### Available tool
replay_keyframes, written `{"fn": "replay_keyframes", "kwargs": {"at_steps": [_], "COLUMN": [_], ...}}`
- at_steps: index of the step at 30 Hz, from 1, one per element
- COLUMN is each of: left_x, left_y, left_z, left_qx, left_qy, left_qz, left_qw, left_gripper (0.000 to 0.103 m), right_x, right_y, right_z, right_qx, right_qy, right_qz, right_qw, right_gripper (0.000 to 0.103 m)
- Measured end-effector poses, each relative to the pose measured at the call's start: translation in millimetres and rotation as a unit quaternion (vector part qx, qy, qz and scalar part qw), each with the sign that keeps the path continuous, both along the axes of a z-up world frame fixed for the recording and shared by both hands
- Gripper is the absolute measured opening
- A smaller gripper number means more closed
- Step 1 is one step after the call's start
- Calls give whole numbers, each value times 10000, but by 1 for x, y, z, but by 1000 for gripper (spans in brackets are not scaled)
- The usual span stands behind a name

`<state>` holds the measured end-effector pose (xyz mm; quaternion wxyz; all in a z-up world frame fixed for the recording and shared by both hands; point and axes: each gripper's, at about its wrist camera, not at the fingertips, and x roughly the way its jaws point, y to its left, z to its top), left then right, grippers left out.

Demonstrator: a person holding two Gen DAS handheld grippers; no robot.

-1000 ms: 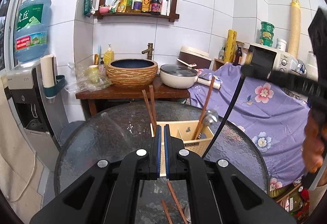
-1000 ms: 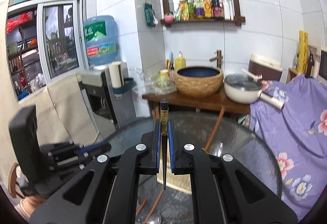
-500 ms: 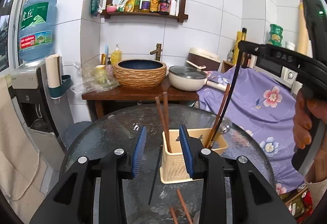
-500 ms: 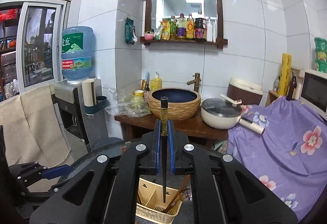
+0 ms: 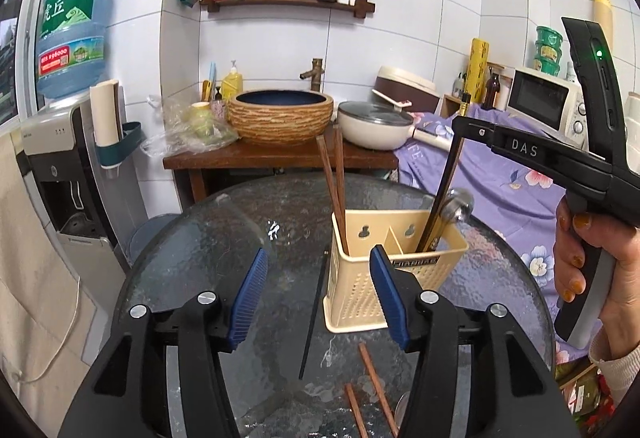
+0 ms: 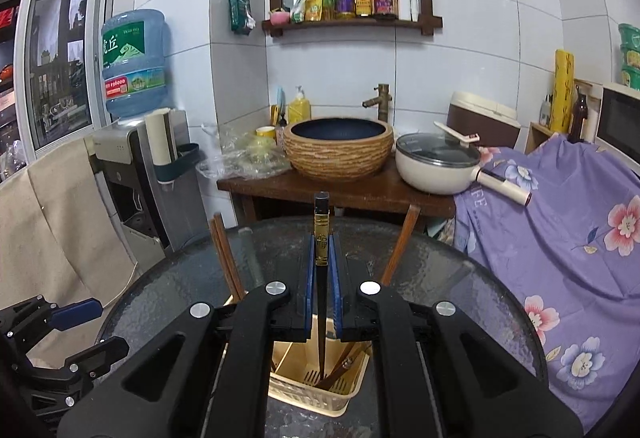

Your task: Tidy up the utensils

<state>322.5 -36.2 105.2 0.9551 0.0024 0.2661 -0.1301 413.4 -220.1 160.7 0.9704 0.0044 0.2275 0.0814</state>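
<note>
My right gripper (image 6: 323, 270) is clamped on a black chopstick (image 6: 321, 238), tip down inside the holder (image 6: 320, 390) right below it. My left gripper (image 5: 320, 286) has just been opening and stands half wide, nothing pressed between its pads; a second black chopstick (image 5: 314, 314) lies on the table (image 5: 192, 258) in that gap. Holder's near wall sits just ahead of the right pad. Two brown chopsticks (image 5: 372, 386) lie under the right finger. Bare glass ahead-left to the rim.
</note>
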Motion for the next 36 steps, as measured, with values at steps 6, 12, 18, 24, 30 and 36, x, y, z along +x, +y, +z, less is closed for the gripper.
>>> {"fn": "replay_keyframes", "kwargs": {"at_steps": [6,12,18,24,30,36], "left_x": [1,3,5,5,4,2], "left_y": [2,2,6,8,6,5], "left_z": [-18,-47,-66,-83,-101,-118], "left_qx": [98,329,332,342,362,447], "left_qy": [178,489,703,882,1080,1219], "left_qz": [28,-10,12,39,12,44], "left_qw": [9998,9983,9970,9955,9935,9915], "left_gripper": [62,65,66,68,71,71], "right_x": [2,4,5,-8,-30,-49], "right_y": [-2,-4,-5,-1,0,-5], "right_z": [-17,-24,-24,-24,-24,-27], "right_qx": [1,1,1,-174,-219,-222], "right_qy": [197,251,231,80,-233,-380], "right_qz": [-27,-56,-68,-41,-50,-140], "right_qw": [9998,9997,9997,9998,9995,9989], "right_gripper": [8,8,8,26,62,62]}}
